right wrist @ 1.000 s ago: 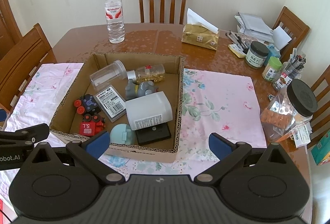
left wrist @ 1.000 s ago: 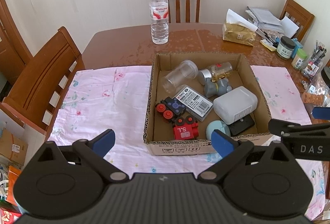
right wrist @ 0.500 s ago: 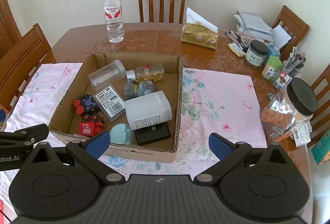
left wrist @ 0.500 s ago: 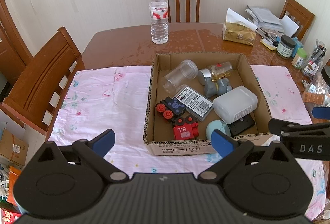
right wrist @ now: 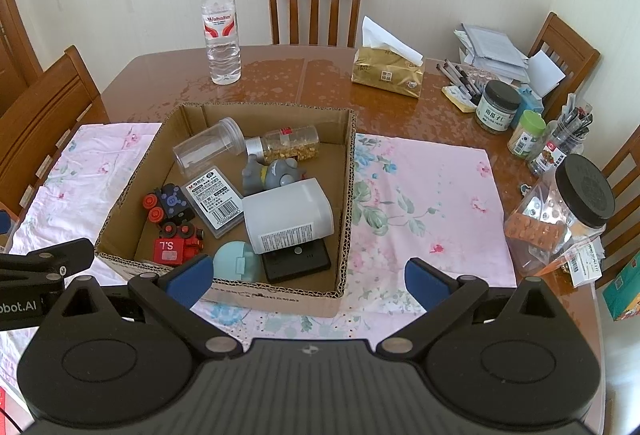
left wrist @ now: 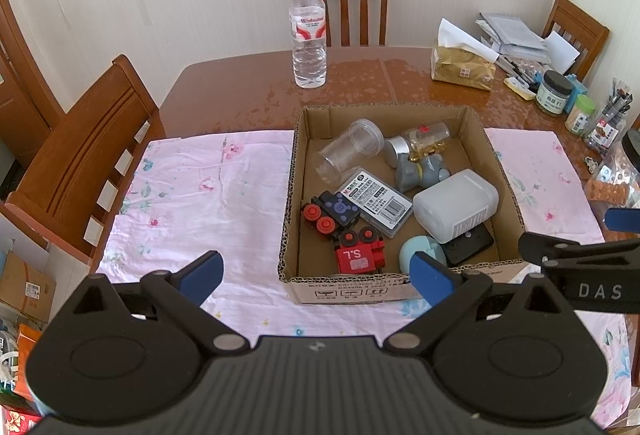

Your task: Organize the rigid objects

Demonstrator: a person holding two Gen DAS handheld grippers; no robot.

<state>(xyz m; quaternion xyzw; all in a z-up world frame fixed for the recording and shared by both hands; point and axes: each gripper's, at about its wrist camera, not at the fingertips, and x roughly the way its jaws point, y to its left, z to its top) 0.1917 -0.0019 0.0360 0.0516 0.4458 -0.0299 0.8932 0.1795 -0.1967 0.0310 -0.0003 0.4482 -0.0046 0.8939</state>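
Note:
A cardboard box [left wrist: 360, 289] [right wrist: 280, 299] sits on a pink floral cloth [left wrist: 208, 195] in the middle of the table. Inside lie a clear plastic jar [left wrist: 350, 149], a jar of gold beads [left wrist: 424, 141], a grey figure [left wrist: 422, 171], a flat labelled case [left wrist: 374, 201], a white container [left wrist: 456, 205] [right wrist: 288, 217], two red-and-black toy trains [left wrist: 360, 253] [left wrist: 330, 211], a pale blue round case [right wrist: 236, 265] and a black device [right wrist: 298, 265]. My left gripper [left wrist: 316, 277] hovers open before the box's near wall. My right gripper [right wrist: 306, 277] is open too, at the near right corner.
A water bottle [left wrist: 308, 31] stands behind the box. A tissue pack [right wrist: 386, 73], jars [right wrist: 498, 111], pens and papers crowd the far right. A black-lidded clear jar [right wrist: 560, 219] stands at the right edge. Wooden chairs [left wrist: 80, 155] ring the table.

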